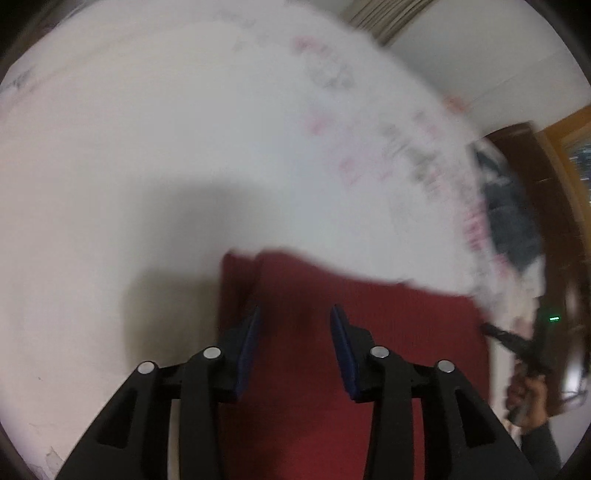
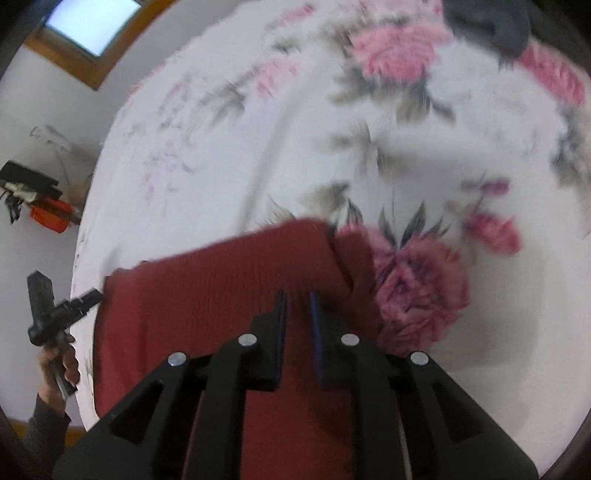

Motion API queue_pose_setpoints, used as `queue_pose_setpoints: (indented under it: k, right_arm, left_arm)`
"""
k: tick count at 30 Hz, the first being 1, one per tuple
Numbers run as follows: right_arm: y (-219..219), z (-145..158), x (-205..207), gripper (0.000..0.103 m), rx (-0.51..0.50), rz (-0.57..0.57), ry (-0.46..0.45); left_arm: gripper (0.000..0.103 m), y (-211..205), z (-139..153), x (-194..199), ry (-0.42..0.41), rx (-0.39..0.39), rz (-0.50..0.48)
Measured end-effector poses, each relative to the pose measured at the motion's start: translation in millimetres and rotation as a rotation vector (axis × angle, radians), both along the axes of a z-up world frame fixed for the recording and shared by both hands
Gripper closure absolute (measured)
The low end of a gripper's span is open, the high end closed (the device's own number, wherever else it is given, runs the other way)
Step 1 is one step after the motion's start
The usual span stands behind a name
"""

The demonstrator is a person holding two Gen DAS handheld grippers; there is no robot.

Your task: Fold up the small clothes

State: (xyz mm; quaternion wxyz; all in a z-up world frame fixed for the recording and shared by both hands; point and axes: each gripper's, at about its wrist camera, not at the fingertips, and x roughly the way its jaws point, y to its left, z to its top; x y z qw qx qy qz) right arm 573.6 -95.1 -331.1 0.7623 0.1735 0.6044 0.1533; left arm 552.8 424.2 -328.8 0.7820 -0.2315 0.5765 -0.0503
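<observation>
A dark red knit garment (image 1: 369,332) lies flat on the bed, with a narrow folded strip along one side (image 2: 354,258). My left gripper (image 1: 295,310) hovers over its left part, open, nothing between the blue pads. My right gripper (image 2: 297,293) sits over the garment's (image 2: 221,295) right part; its jaws stand a narrow gap apart and I see no cloth pinched. Each gripper also shows in the other view at the garment's far edge, held by a hand: the right gripper (image 1: 496,332) and the left gripper (image 2: 86,297). Both views are motion-blurred.
The bed sheet (image 2: 295,129) is white with pink flowers. A dark blue-grey garment (image 1: 509,221) lies heaped further back on the bed (image 2: 487,22). An orange and black object (image 2: 48,214) lies on the floor by the wall. A wooden frame (image 1: 554,184) stands to the right.
</observation>
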Motion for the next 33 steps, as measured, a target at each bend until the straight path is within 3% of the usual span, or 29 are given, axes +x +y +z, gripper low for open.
queue_pose_setpoints:
  k: [2,3,6,7,11,13,14,16,17,20,24,26,27,28,30,33]
  right_arm:
    - [-3.6,-15.2,3.4,0.103,-0.011,-0.030,0.039]
    - [-6.4,-20.8,3.7,0.103,-0.035,-0.037,0.046]
    - [-14.1,-16.7,-1.7,0.103,-0.011,-0.066,0.039]
    - [-15.9,-8.7,-6.2,0.097,0.006,-0.070,0.016]
    - [-13.3,19.1,-49.7,0.094,0.155,0.012,-0.029]
    - [-8.5,8.4,-73.3,0.094,0.184,0.051,0.008]
    - [-7.9,-3.1,-80.0,0.101,0.170,0.063,0.038]
    - [-14.7,-21.1,-87.4,0.103,0.164,0.041,0.048]
    - [-24.5,-23.3,-87.2,0.103,0.187,-0.006,0.060]
    - [-38.4,-0.1,-97.9,0.099,0.187,-0.069,0.021]
    - [-16.0,33.4,-142.3,0.099,0.276,0.066,-0.023]
    - [3.2,22.2,-165.9,0.099,0.273,0.134,0.019]
    - [12.6,8.3,-177.0,0.099,0.223,0.161,0.050]
    - [15.8,-2.4,-181.6,0.103,0.176,0.165,0.068]
    - [9.6,-16.5,-186.8,0.103,0.132,0.133,0.072]
    - [4.3,14.2,-199.5,0.098,0.117,0.061,0.006]
  left_arm:
    - [0.091,3.4,-21.0,2.1,0.066,0.043,0.028]
    - [0.092,3.3,-22.9,3.3,0.074,0.062,0.033]
    - [0.091,6.3,-14.1,-0.2,0.059,0.106,0.033]
    - [0.090,5.5,-3.3,-4.2,0.030,0.122,0.033]
    - [0.081,-7.3,36.6,-45.3,-0.114,-0.073,-0.120]
    - [0.081,-15.3,26.4,-60.5,-0.081,-0.046,-0.164]
    - [0.084,-13.2,9.1,-65.0,-0.025,-0.012,-0.161]
    - [0.101,-1.3,-13.5,-66.6,0.028,0.028,-0.124]
    - [0.101,5.3,-17.7,-66.7,0.031,0.016,-0.098]
    - [0.099,12.3,3.2,-74.3,0.005,0.023,-0.044]
    - [0.098,-14.6,45.1,-126.3,-0.122,-0.154,-0.174]
    - [0.095,-27.4,32.4,-156.7,-0.094,-0.188,-0.216]
    - [0.096,-29.4,21.2,-163.6,-0.064,-0.153,-0.216]
    - [0.100,-26.8,5.0,-169.7,-0.022,-0.098,-0.202]
    - [0.101,-8.3,-22.3,-176.5,0.029,-0.112,-0.126]
    - [0.097,-5.8,7.8,-187.4,-0.027,-0.109,-0.089]
